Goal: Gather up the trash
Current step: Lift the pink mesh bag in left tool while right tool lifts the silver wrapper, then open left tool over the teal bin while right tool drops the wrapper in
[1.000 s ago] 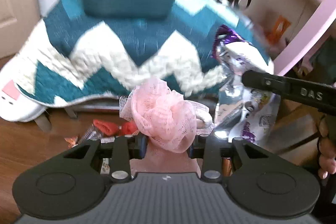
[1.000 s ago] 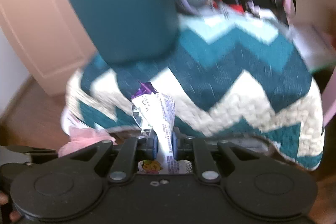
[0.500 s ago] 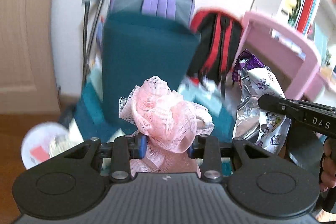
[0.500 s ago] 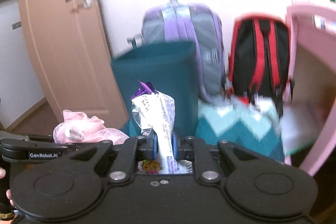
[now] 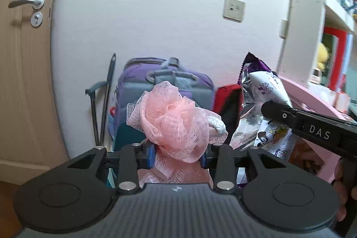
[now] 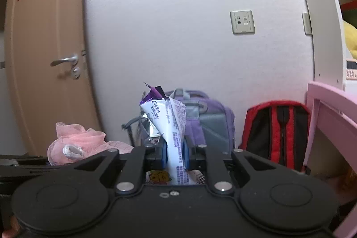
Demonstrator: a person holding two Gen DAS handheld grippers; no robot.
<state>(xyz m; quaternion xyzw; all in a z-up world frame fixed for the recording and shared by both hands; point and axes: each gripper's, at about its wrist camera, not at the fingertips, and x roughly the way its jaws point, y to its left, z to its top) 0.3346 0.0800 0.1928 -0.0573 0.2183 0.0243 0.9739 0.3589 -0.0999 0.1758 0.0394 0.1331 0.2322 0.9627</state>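
Both grippers are now riding high and level, facing the wall; 1 s ago both views were looking down at the zigzag quilt and floor litter. Lift is done, so carry-off looks under way.

L gripper point(image 5: 178, 154) is clamping the pink mesh pouf point(image 5: 176, 119), netting bulging between blue pads. R gripper point(image 6: 175, 154) is pinching the snack wrapper point(image 6: 173, 124) upright, purple torn top standing free.

Ahead, the purple backpack point(image 5: 156, 77) and red backpack point(image 6: 276, 131) are leaning against the wall, door point(image 6: 44, 59) to the left. No bin is showing in either view; drop-off point cannot be told. Grips are looking secure for transit.
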